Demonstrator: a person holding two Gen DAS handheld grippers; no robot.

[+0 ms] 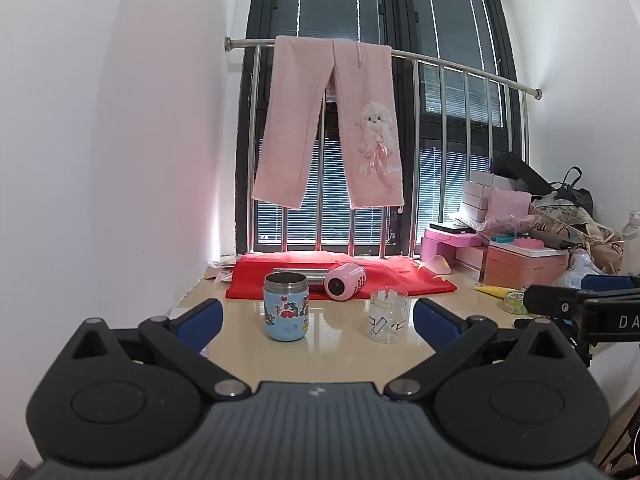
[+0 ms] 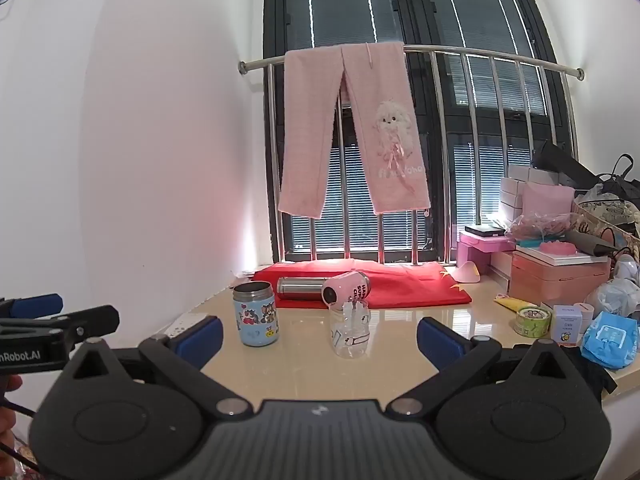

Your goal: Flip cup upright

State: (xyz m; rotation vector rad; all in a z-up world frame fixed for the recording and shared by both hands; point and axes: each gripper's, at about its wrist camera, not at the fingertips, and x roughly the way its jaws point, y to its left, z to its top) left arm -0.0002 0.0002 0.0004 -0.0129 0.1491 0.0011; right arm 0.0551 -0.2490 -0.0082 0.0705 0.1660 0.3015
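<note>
Glossy beige tabletop (image 1: 320, 360) under both my claws, slick-looking, so anything tipped on it may skid. Left to right: blue cartoon tin (image 1: 285, 306) already upright, open mouth up, on the bare top. Behind it a steel flask (image 1: 300, 278) lies flat on the red cloth (image 1: 400, 280). Beside the flask, the pink cup (image 1: 345, 281) lies on its side at the cloth's front edge, one round end facing me, black lettering on the wall. I take that as the one to flip. In front of it and to the right a clear glass (image 1: 387, 316) stands apart on the bare top; from the right wrist view it sits directly in front of the pink cup (image 2: 345, 288).

My left claw (image 1: 318, 318) is spread wide, holding nothing. My right claw (image 2: 320, 338) is also spread wide and empty. Both are well short of the cup.

Handling guess: cup looks rigid, smooth, light, rolls easily. Cloth should damp the roll. I'd pinch across the cylindrical wall mid-body and rotate. Left claw has the cleaner line; the glass blocks the right and looks fragile.
</note>
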